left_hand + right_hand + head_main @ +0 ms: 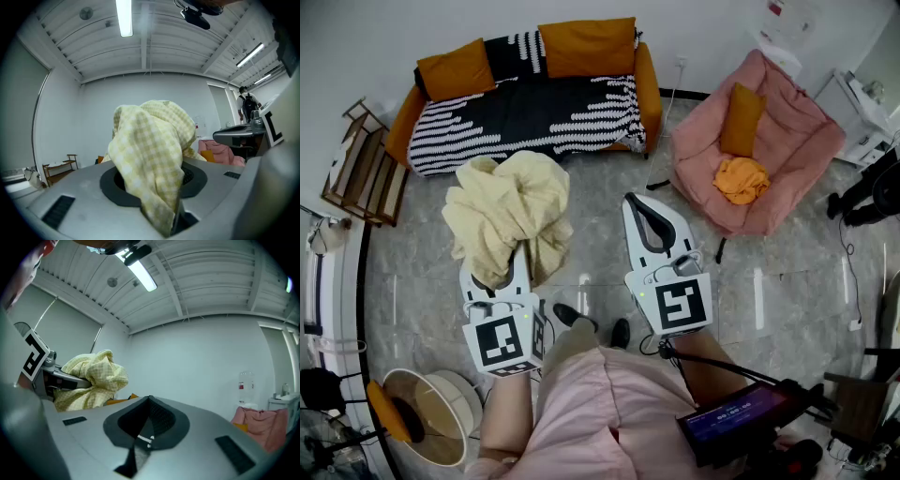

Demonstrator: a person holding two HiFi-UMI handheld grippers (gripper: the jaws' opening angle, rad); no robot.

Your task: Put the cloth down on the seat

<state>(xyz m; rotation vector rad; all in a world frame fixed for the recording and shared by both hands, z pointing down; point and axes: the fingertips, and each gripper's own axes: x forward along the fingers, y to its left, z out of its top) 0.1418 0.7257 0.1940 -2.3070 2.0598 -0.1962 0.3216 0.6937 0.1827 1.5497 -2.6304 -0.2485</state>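
Note:
A crumpled pale yellow checked cloth (506, 211) hangs in the air in front of me, and my left gripper (521, 251) is shut on its lower part. In the left gripper view the cloth (150, 154) bulges up out of the closed jaws and hides the fingertips. My right gripper (632, 201) is beside it, apart from the cloth, shut with nothing in it (149, 400). Ahead stands an orange sofa (649, 89) with a black-and-white striped blanket (525, 112) over its seat. A pink beanbag chair (787, 141) sits to the right.
The beanbag holds an orange cushion (741, 117) and an orange cloth (741, 178). A wooden shelf (361, 164) stands at the left, a round white basket (441, 417) near my left leg, white furniture (862, 112) at the far right. The floor is grey marble (769, 281).

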